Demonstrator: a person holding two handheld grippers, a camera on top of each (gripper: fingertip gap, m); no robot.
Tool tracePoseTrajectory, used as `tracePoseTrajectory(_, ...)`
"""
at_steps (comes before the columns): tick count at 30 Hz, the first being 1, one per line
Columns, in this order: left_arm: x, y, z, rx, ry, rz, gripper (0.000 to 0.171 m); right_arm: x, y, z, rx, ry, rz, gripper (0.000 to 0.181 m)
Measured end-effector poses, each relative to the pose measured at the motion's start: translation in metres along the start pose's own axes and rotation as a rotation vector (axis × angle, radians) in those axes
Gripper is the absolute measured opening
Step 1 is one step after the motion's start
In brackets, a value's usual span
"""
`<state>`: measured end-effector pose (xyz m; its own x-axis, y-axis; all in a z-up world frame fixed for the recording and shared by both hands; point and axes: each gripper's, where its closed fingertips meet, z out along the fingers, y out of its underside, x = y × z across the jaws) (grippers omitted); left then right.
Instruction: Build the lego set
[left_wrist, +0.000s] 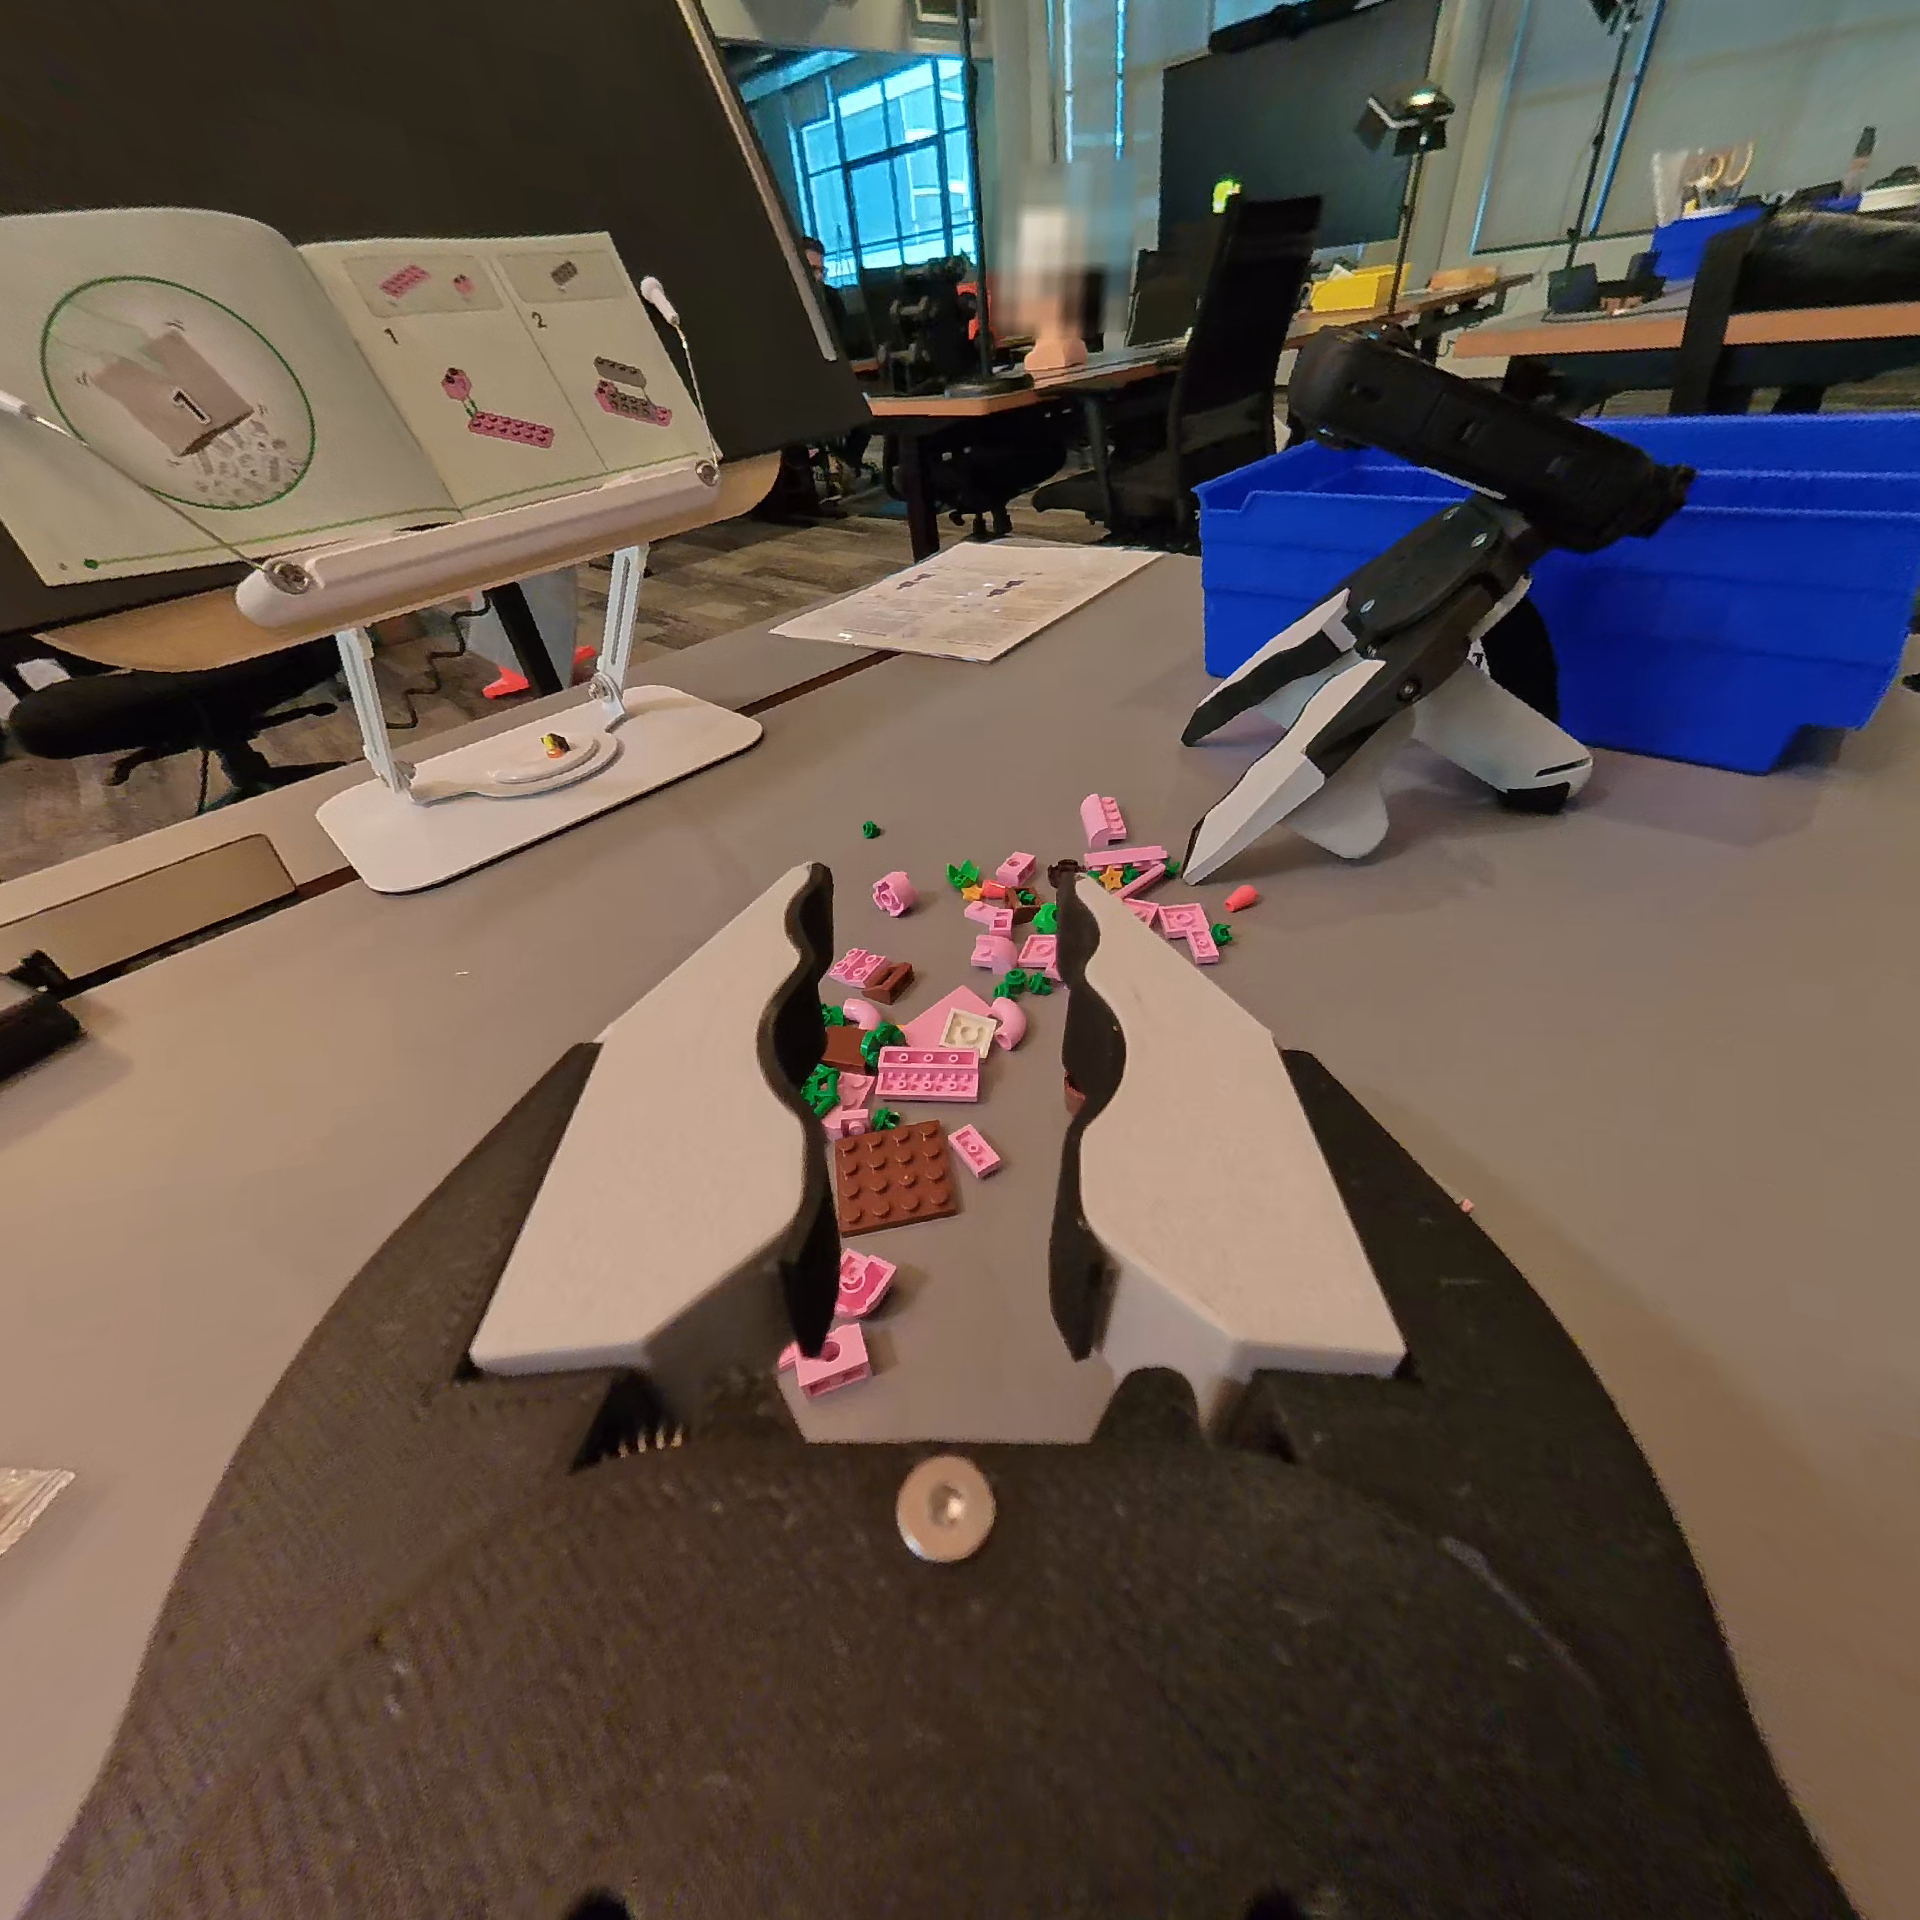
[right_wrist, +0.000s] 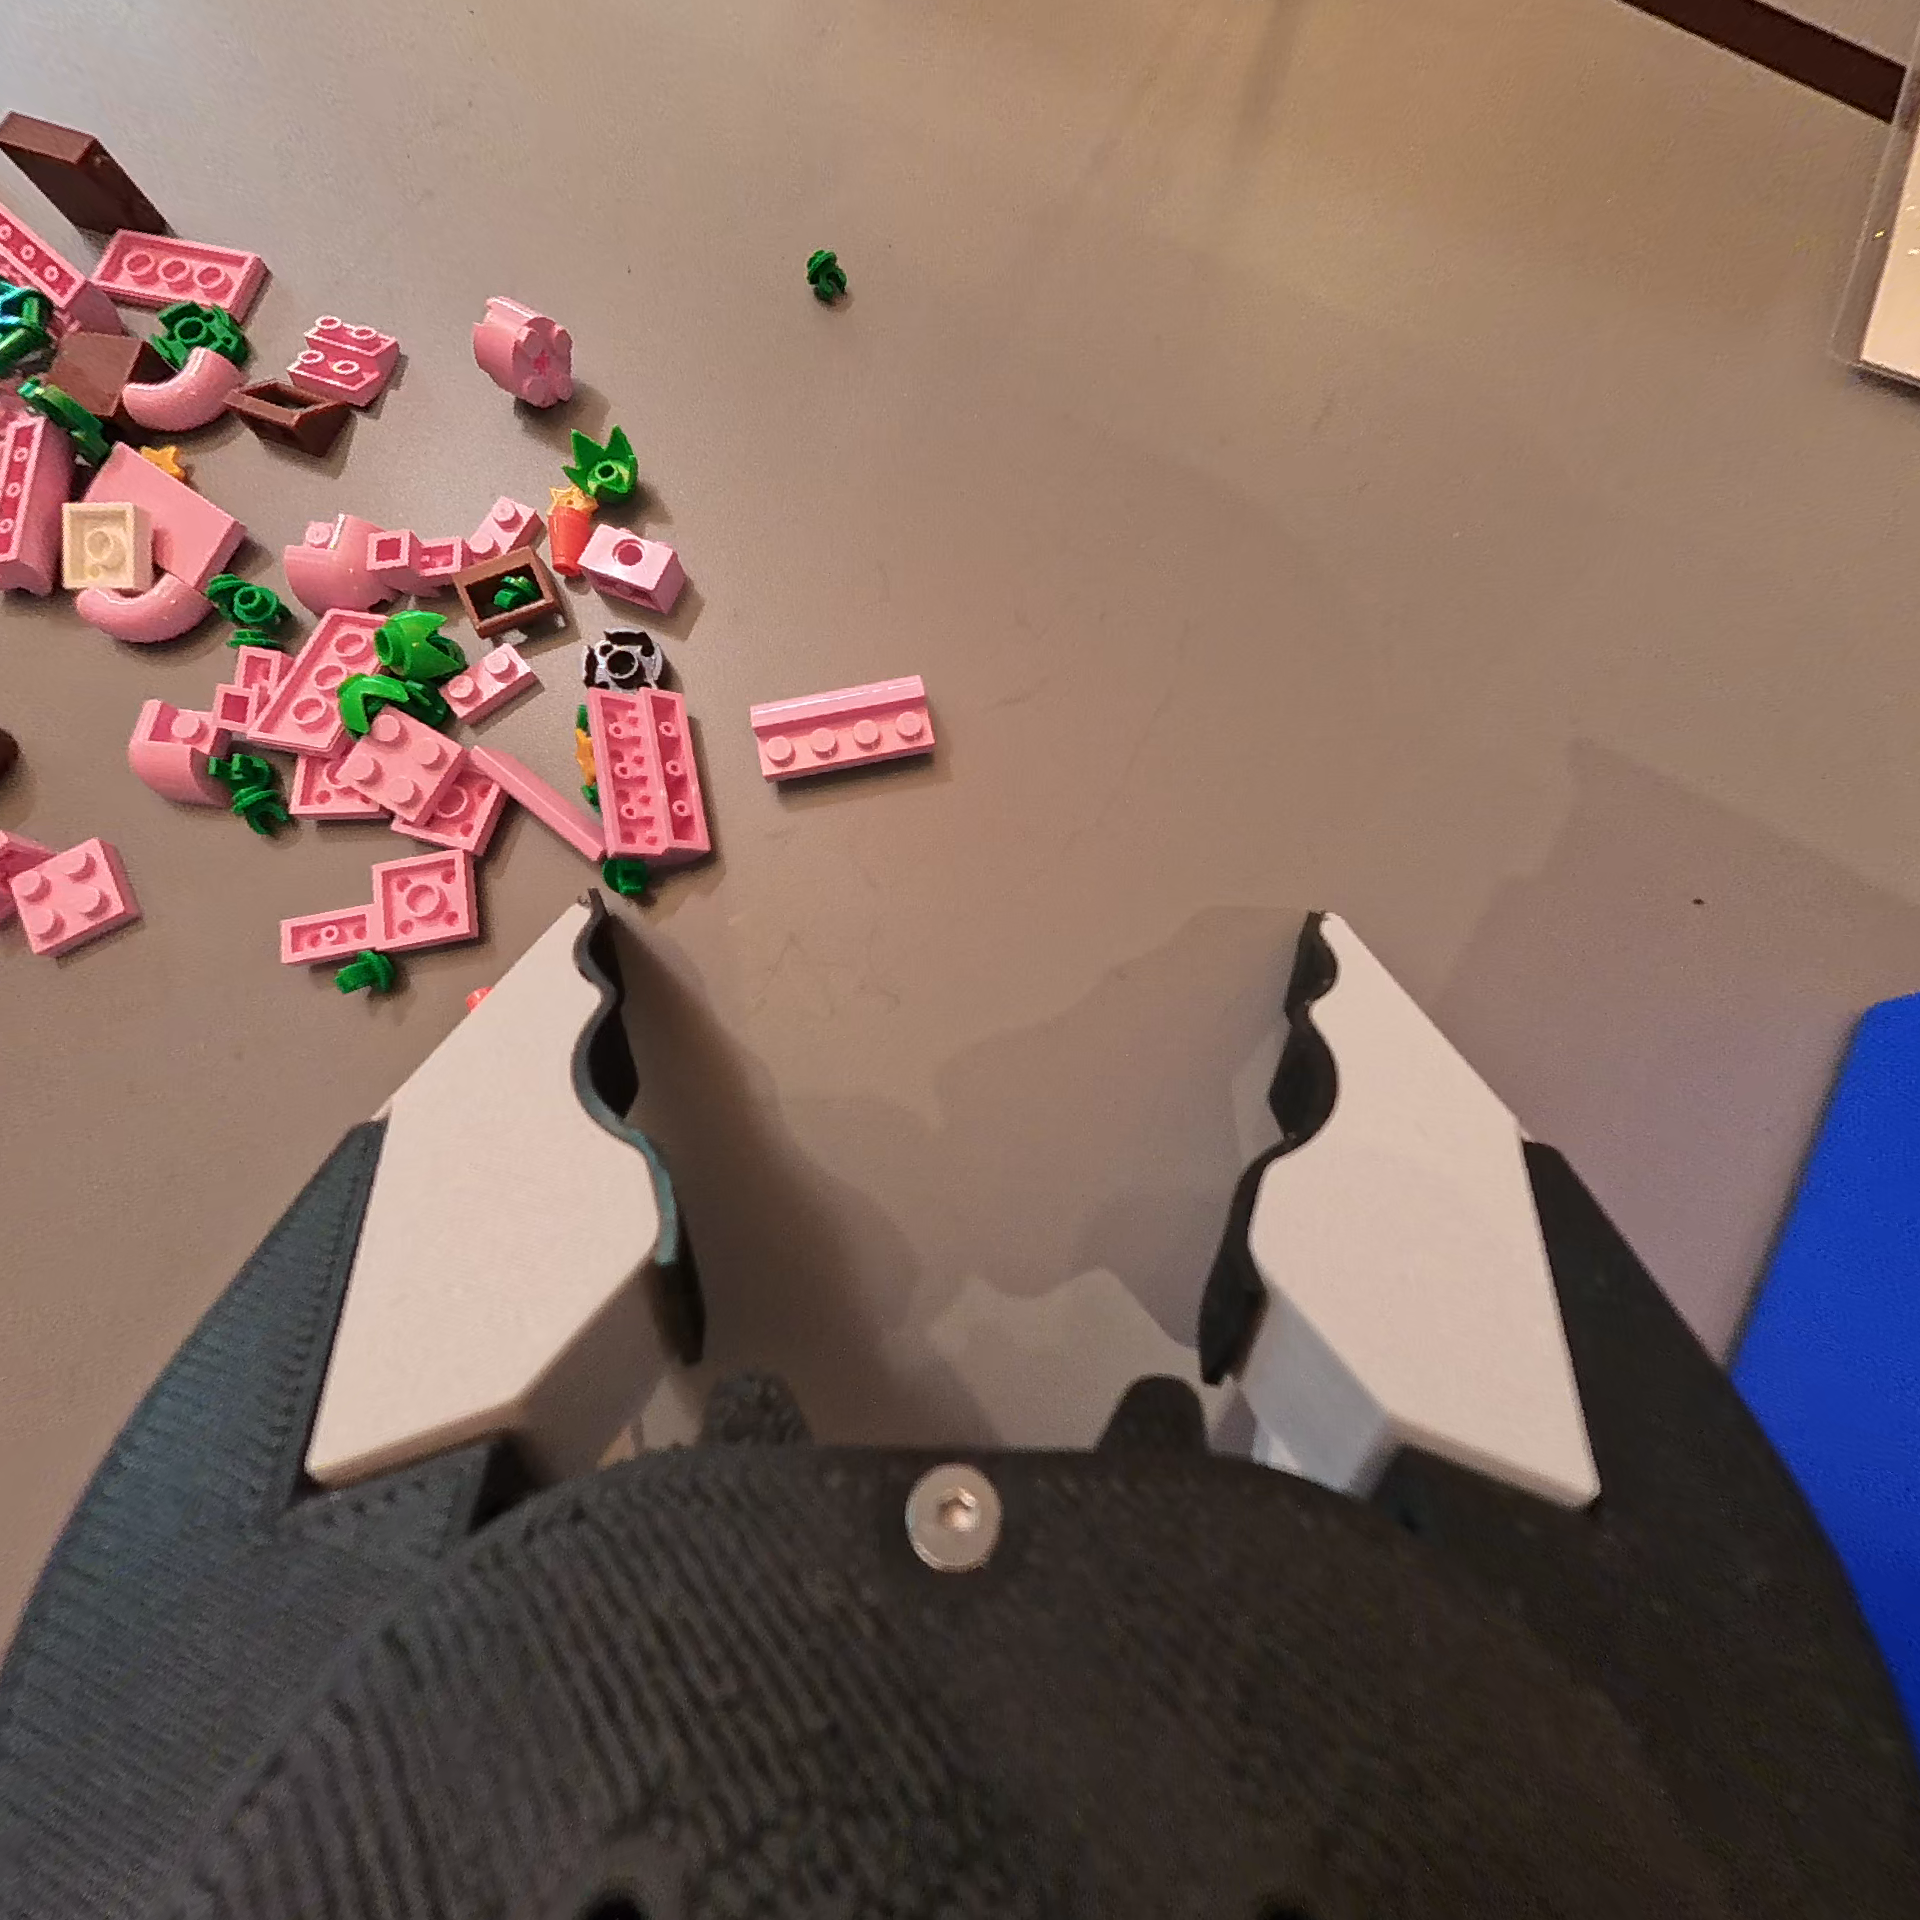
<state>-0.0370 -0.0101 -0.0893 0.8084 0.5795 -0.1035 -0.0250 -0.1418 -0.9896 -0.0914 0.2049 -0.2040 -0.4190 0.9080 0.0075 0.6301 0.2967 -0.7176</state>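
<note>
Loose pink, green and brown lego pieces lie scattered on the grey table (left_wrist: 312, 1091). My left gripper (left_wrist: 951, 883) is open and empty, low over the pile, with a brown square plate (left_wrist: 896, 1174) and a pink plate (left_wrist: 928, 1073) between its fingers. My right gripper (right_wrist: 956, 920) is open and empty, to the right of the pile; its left fingertip (right_wrist: 587, 920) is close to a small green piece (right_wrist: 627, 878). A long pink plate (right_wrist: 646, 777) and a pink four-stud piece (right_wrist: 842, 727) lie just ahead of it. The right gripper also shows in the left wrist view (left_wrist: 1190, 810), at the pile's far right edge.
An open instruction booklet (left_wrist: 343, 374) rests on a white stand (left_wrist: 540, 769) at the far left. A blue bin (left_wrist: 1662, 582) stands at the far right; its edge shows in the right wrist view (right_wrist: 1849, 1299). A printed sheet (left_wrist: 966, 597) lies at the back. A lone green piece (right_wrist: 826, 275) sits apart.
</note>
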Motion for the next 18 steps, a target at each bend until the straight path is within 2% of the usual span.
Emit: tracePoseTrajectory(18, -0.0015, 0.0062, 0.0049, -0.033, -0.035, 0.034, 0.04, 0.0, 0.0, -0.0001, 0.0, 0.0, 0.0, 0.126)
